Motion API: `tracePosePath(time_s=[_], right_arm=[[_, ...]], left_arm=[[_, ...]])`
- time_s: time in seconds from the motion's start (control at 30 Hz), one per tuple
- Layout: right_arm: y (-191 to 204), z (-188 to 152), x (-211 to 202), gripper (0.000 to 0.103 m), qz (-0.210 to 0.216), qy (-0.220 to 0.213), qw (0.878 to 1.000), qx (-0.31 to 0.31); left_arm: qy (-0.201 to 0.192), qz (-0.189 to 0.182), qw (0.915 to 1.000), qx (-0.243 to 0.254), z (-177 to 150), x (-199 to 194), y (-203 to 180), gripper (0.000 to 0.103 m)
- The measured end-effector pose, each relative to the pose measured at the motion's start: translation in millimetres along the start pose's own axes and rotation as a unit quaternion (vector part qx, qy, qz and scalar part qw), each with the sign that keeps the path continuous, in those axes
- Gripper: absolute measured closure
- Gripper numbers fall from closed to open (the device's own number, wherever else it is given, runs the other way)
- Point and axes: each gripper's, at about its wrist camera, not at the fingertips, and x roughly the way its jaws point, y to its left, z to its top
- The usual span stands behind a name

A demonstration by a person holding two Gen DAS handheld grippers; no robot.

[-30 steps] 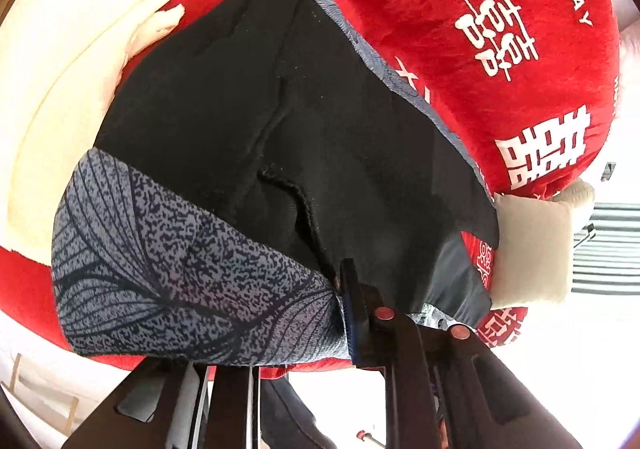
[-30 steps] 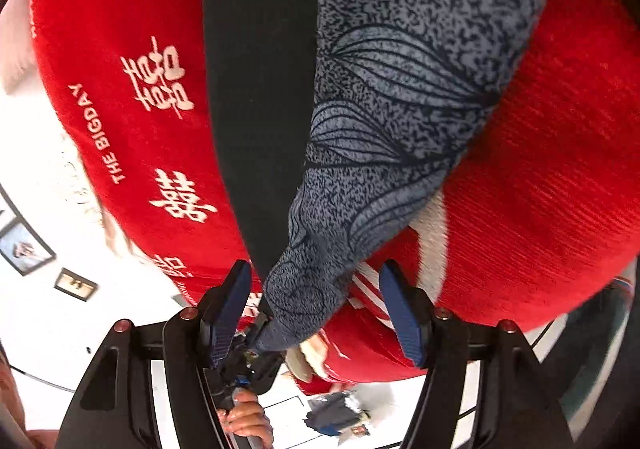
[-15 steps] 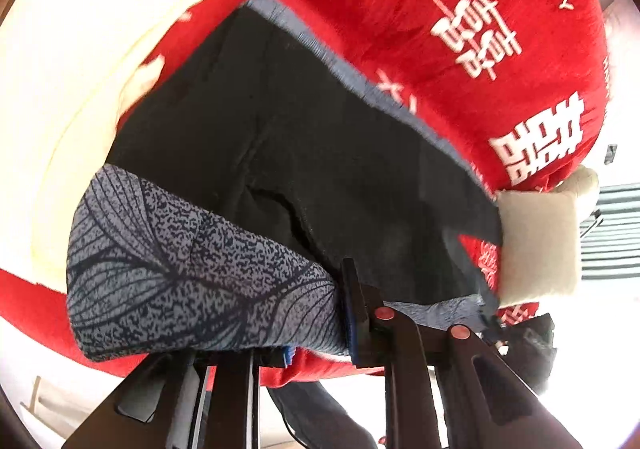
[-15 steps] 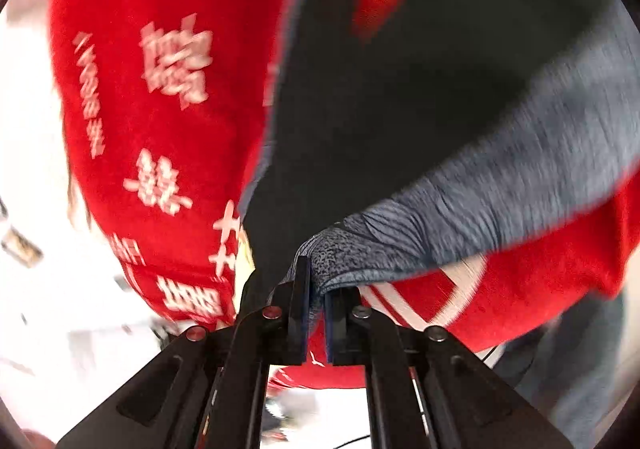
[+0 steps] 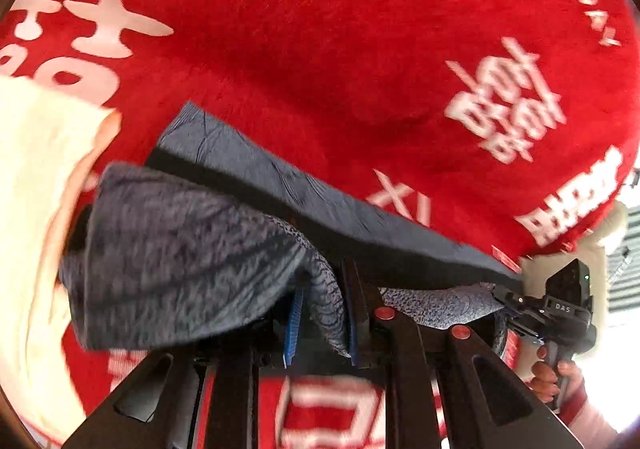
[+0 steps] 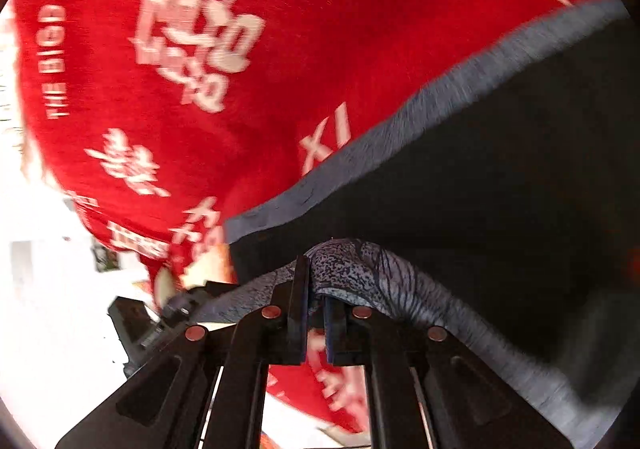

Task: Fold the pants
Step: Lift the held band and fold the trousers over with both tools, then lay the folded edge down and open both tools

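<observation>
Left wrist view: we see the left gripper [image 5: 322,313] with its jaws narrowed onto a bunched fold of the pants [image 5: 180,249], grey fabric with a dark leaf print, pinched between its blue pads. The pants lie on a red blanket [image 5: 320,49] printed with white characters, and a long grey strip of them runs toward the blanket's right edge. There the right gripper [image 5: 506,303] clamps the far end of the fabric, with a hand [image 5: 554,373] on its handle. A cream cloth [image 5: 32,209] lies at the blanket's left edge, just beside the pants.

Right wrist view: we see the right gripper [image 6: 316,313] nearly closed on a patterned fold of the pants [image 6: 500,189], whose dark inner side spreads across the right part of the red blanket [image 6: 240,49]. The picture is blurred.
</observation>
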Motion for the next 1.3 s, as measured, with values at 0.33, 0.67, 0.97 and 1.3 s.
tracePosePath(time_s=[0.33,0.67,0.97,1.3], right_arm=[[-41,52,53,0.092,0.016,0.073,0.997,0.036],[47,30,22,0.042,-0.054,0.050,0.988,-0.132],[45,25,82,0.042,-0.174,0.056,0.958,-0.219],[16,10,4,0.037,-0.092,-0.002,0.991,-0.094]], left_arm=[[0.027,0.061,0.9975,-0.022,19,25,-2,0.074],[-0.008,0.183,0.9816,0.052,7,6,-15,0.012],[0.028,0.288,0.9505,0.113,-12,88,-25,0.001],[0.023,0.239,0.9647,0.108,-51,45,-75,0.001]])
